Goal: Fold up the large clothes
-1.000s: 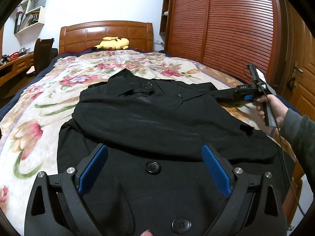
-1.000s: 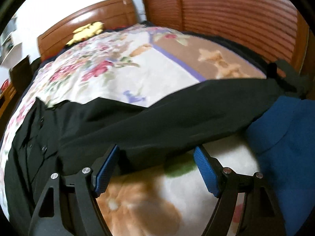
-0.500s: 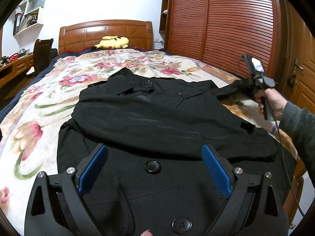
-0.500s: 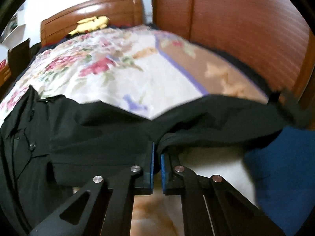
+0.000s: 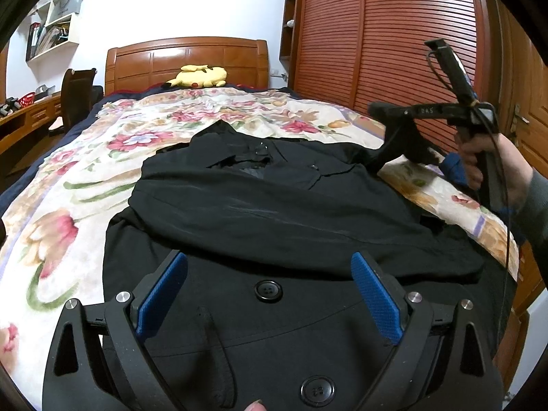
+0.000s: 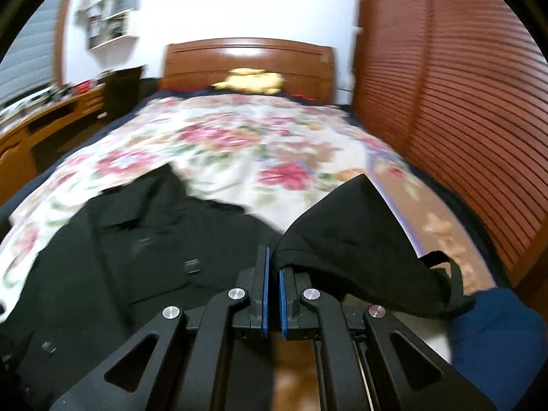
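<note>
From your left wrist camera, your left gripper [image 5: 269, 296] hovers with its blue pads [image 5: 161, 296] spread wide apart and nothing between them, above the black coat [image 5: 274, 212] that lies buttons-up on the floral bedspread [image 5: 68, 178]. 1 sleeve is folded across the coat's chest. At the right edge, your right hand [image 5: 493, 161] holds the right gripper [image 5: 376, 111] raised, with the other sleeve [image 5: 399, 147] hanging from its tip.

From your right wrist camera, your right gripper [image 6: 272, 282] has its 2 fingers pressed together on the black sleeve [image 6: 356, 236], which is lifted off the bedspread [image 6: 239, 147] and drapes to the right. The coat [image 6: 137, 250] spreads out to the left. A yellow plush toy [image 6: 253, 80] sits by the wooden headboard [image 6: 246, 58].
</note>
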Tool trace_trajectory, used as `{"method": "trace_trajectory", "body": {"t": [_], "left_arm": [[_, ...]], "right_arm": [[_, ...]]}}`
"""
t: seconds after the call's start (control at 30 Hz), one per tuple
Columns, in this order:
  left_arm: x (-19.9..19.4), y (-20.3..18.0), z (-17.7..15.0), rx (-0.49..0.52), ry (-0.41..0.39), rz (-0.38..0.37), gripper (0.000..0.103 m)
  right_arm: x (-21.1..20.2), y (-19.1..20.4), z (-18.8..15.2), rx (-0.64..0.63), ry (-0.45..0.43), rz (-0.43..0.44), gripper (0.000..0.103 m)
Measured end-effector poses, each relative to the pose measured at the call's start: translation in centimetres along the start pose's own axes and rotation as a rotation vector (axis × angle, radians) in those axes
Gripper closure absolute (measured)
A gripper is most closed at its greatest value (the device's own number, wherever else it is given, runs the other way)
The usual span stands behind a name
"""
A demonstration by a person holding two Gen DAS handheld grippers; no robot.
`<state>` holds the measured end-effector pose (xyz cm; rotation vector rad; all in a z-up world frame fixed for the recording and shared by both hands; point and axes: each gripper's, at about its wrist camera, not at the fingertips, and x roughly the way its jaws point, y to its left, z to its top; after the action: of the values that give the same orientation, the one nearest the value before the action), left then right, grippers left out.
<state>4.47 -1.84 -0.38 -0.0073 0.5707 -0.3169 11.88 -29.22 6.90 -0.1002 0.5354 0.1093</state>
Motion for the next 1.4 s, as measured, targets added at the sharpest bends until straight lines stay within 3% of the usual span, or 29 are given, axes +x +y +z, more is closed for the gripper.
{"method": "trace_trajectory", "body": {"t": [0.23, 0.43, 0.7, 0.8, 0.9, 0.97, 1.07, 1.2, 1.4], "left_arm": [[-0.2, 0.3, 0.0, -0.005, 0.001, -0.002, 0.006], [-0.3, 0.4, 0.0, -0.003, -0.003, -0.002, 0.006], [-0.4, 0.5, 0.0, -0.002, -0.004, -0.001, 0.006], [-0.4, 0.4, 0.0, 0.001, -0.006, -0.003, 0.006], [-0.5, 0.2, 0.0, 0.013, -0.009, -0.004, 0.006], [-0.4, 0.2, 0.0, 0.014, -0.004, -0.005, 0.006], [-0.3, 0.3, 0.1, 0.008, 0.000, -0.005, 0.006], [-0.3, 0.2, 0.1, 0.013, -0.002, -0.005, 0.006], [0.1, 0.0, 0.0, 0.024, 0.010, -0.005, 0.006]], "right_arm": [[-1.5, 5.9, -4.5, -0.106, 0.052, 0.179, 0.098], [1.2, 6.5, -7.4, -0.130, 0.167, 0.192, 0.098], [0.7, 7.5, -4.9, -0.128, 0.192, 0.188, 0.097], [-1.2, 7.2, -3.8, -0.128, 0.134, 0.184, 0.080], [-3.0, 5.8, -2.0, -0.095, 0.049, 0.193, 0.055], [-3.8, 4.4, -0.7, -0.055, -0.013, 0.176, 0.042], [-3.2, 2.5, 0.3, -0.032, -0.042, 0.111, 0.041], [0.6, -0.4, 0.2, -0.015, 0.019, -0.006, 0.041], [7.2, -5.6, -1.9, 0.127, 0.145, -0.129, 0.041]]}}
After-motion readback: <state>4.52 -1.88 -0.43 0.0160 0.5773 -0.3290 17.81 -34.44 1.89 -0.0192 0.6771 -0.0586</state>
